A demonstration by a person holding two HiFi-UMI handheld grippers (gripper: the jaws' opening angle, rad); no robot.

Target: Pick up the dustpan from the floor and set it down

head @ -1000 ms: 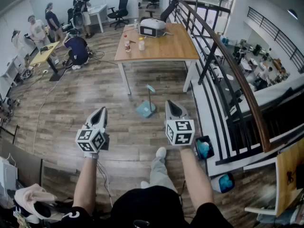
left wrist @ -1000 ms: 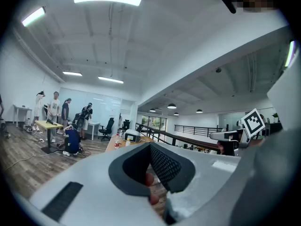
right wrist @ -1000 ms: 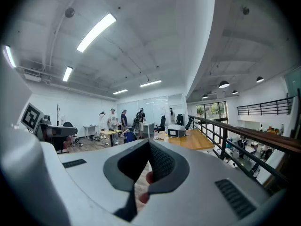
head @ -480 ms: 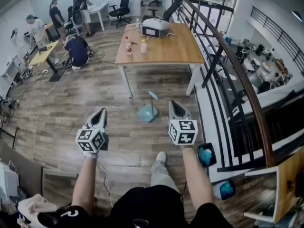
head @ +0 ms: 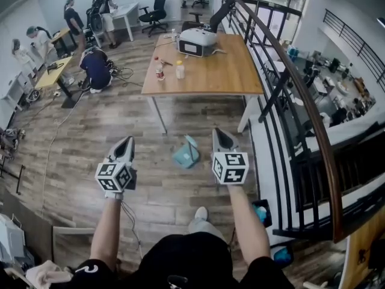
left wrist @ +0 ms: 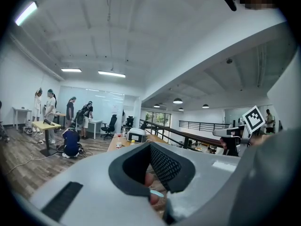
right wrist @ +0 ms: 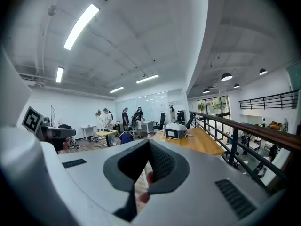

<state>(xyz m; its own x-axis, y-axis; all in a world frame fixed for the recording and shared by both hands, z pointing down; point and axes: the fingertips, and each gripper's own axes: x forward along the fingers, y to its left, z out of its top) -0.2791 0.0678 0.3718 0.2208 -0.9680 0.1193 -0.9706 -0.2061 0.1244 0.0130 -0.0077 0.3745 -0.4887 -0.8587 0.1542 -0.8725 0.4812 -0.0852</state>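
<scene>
Both bare arms reach forward side by side, roughly parallel, left forearm and right forearm well apart. The left gripper and right gripper point ahead, close to level, tips slightly lowered. The right gripper's jaws are pressed together with nothing between them; the left gripper's jaws look likewise closed and empty, though its view is partly blocked

Person stepping forward over the wood floor, dustpan now nearer, lying between the left gripper and right gripper, wooden table closer, blue bin slipping back beside the right arm
</scene>
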